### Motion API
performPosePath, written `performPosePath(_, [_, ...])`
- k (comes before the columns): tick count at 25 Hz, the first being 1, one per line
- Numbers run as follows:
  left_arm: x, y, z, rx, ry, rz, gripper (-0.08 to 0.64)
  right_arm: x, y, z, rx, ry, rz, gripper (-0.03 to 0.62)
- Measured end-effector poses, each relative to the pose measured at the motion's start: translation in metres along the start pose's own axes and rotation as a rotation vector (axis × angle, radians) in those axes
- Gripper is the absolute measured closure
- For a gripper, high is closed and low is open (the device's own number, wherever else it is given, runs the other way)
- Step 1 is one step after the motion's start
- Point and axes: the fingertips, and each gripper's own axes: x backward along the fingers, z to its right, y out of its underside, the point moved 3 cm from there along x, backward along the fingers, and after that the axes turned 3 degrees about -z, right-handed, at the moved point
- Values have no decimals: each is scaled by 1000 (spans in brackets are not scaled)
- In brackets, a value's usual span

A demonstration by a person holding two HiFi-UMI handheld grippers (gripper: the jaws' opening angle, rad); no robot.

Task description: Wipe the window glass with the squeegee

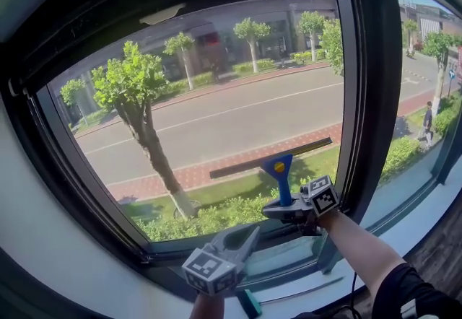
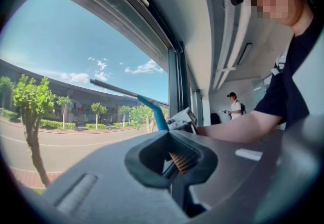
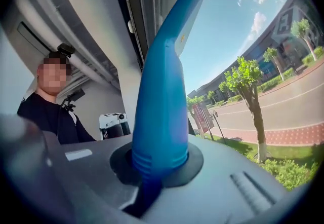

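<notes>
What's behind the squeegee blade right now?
The window glass, and through it the brick pavement and grass verge outside. The squeegee blade covers a thin strip of that pavement, so what lies there cannot be seen.

We identify the squeegee [image 3: 161, 91] handle as smooth, glossy blue plastic, ribbed at its 6 o'clock end. The right gripper [image 3: 161, 164] is matt grey plastic; the window glass [image 1: 216, 115] is smooth, its frame [image 1: 364, 94] dark and matt.
</notes>
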Motion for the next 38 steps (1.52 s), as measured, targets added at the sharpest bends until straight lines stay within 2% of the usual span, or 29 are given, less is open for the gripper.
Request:
performPosePath(12, [39, -22, -19, -45, -20, 19, 558, -63, -160, -49, 246, 21, 34, 588])
performPosePath(20, [66, -28, -23, -40, 0, 23, 558, -102, -255, -87, 326, -18, 79, 588])
performPosePath(26, [84, -30, -36, -29, -29, 38, 558, -121, -296, -96, 336, 3, 76, 588])
performPosePath(30, [90, -45, -35, -39, -22, 49, 558, -128, -317, -91, 336, 28, 78, 588])
performPosePath(38, [99, -32, -41, -37, 3, 43, 558, -134, -333, -93, 389, 52, -1, 588])
